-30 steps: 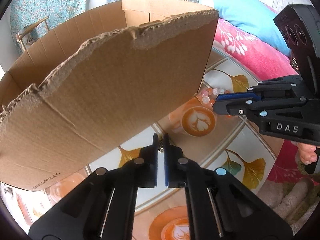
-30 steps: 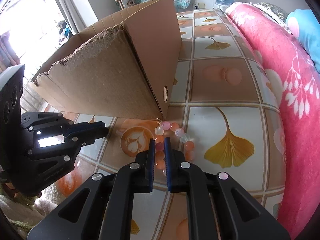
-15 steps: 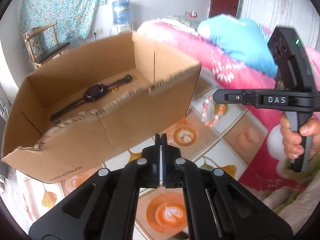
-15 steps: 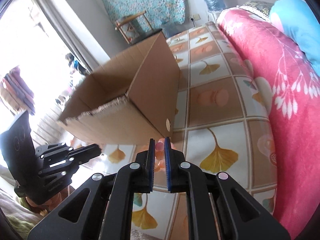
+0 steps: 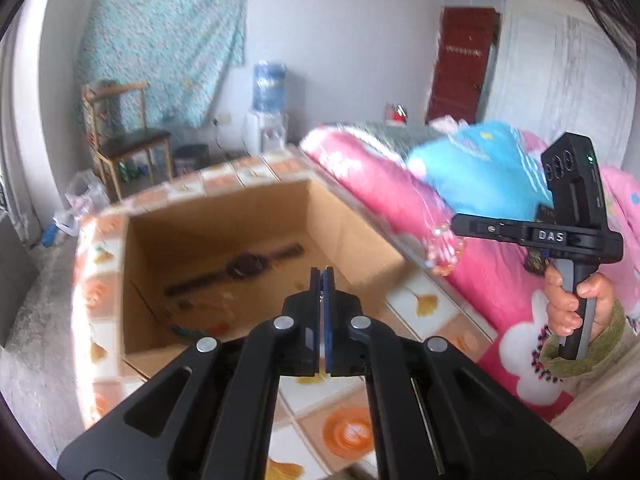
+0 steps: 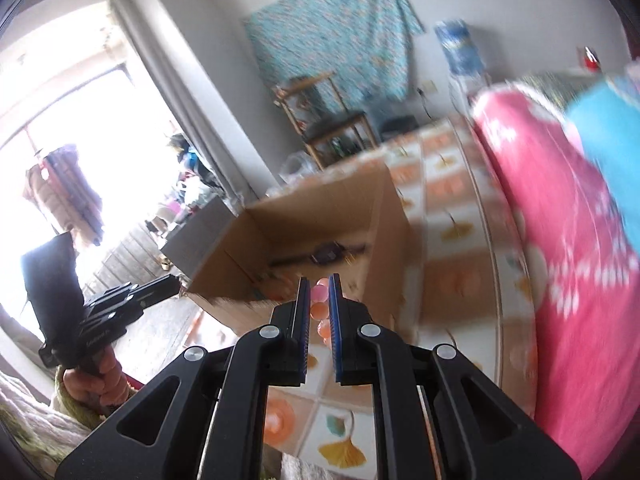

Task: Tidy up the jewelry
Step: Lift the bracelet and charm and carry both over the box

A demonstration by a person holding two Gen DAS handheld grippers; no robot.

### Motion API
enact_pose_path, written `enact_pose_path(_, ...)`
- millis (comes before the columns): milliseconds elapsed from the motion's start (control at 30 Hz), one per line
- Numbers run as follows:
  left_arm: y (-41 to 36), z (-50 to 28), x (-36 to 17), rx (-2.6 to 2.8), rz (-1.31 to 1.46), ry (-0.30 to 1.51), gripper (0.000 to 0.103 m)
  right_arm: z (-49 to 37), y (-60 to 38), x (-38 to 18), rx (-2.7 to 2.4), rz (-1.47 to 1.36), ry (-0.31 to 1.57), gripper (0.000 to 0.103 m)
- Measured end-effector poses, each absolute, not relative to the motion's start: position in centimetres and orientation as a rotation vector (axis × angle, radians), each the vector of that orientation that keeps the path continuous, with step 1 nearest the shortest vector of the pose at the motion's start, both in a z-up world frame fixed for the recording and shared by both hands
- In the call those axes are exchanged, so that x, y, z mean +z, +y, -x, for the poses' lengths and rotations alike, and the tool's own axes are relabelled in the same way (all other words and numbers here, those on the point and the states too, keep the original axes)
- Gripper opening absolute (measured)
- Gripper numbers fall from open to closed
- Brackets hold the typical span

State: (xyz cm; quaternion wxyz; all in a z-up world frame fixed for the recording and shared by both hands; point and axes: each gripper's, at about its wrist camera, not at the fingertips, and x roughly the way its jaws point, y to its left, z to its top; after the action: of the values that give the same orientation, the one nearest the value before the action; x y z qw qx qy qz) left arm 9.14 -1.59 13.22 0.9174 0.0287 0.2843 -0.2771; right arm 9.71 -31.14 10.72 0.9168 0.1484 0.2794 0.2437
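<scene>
The right gripper [image 6: 319, 312], jaws clamped on the bead bracelet [image 6: 320, 308], holds it beside the cardboard box [image 5: 224, 216] (a watch [image 5: 244, 266] inside), so next carry it over the rim and release; left gripper's [image 5: 322, 280] jaws together, empty.

Bead bracelet [image 6: 319, 309], pink, peach and clear round beads, hangs off the counter, pinched between the pads of the right tongs [image 6: 319, 280]; from the left wrist view it dangles below the tong tips [image 5: 444, 249], blurred, beside the box's right wall. Open cardboard box [image 5: 348, 228] stands on the tiled counter [image 5: 348, 432], near wall torn ragged. Dark wristwatch [image 5: 240, 266] lies flat on the box floor, strap stretched out straight, with small blurred items near it, kind unclear.
</scene>
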Motion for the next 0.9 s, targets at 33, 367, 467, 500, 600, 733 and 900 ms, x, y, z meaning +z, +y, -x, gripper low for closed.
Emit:
enact_pose_path(33,-1.2,-9.4,13.7,-0.562,-0.056,0.573,0.001,-9.9,-30.8,11.4,0.515,-0.291,0.558,0.009)
enact_pose_path(367,0.1,-15.7,12.6,-0.581,0.028,0.671,0.001,-16.1,-26.0,14.6,0.714,-0.271,0.549,0.009)
enact_pose_path(467,-0.3,-18.5,10.0,-0.589,0.064,0.769,0.001,-19.3,-24.5,12.8,0.726,-0.278,0.643,0.009)
enact_pose_path(500,-0.4,-19.5,8.9,-0.595,0.087,0.818,0.001,-19.9,-24.2,12.1,0.722,-0.279,0.671,0.009)
enact_pose_path(600,-0.4,-21.2,6.3,-0.611,0.133,0.916,0.001,-21.6,-23.6,10.4,0.708,-0.266,0.737,0.009)
enact_pose_path(733,-0.5,-22.3,3.8,-0.637,0.156,1.01,0.001,-22.7,-23.1,9.1,0.699,-0.241,0.779,0.009)
enact_pose_path(900,-0.2,-23.1,2.3,-0.602,0.156,1.055,0.004,-23.9,-23.3,7.7,0.689,-0.24,0.839,0.009)
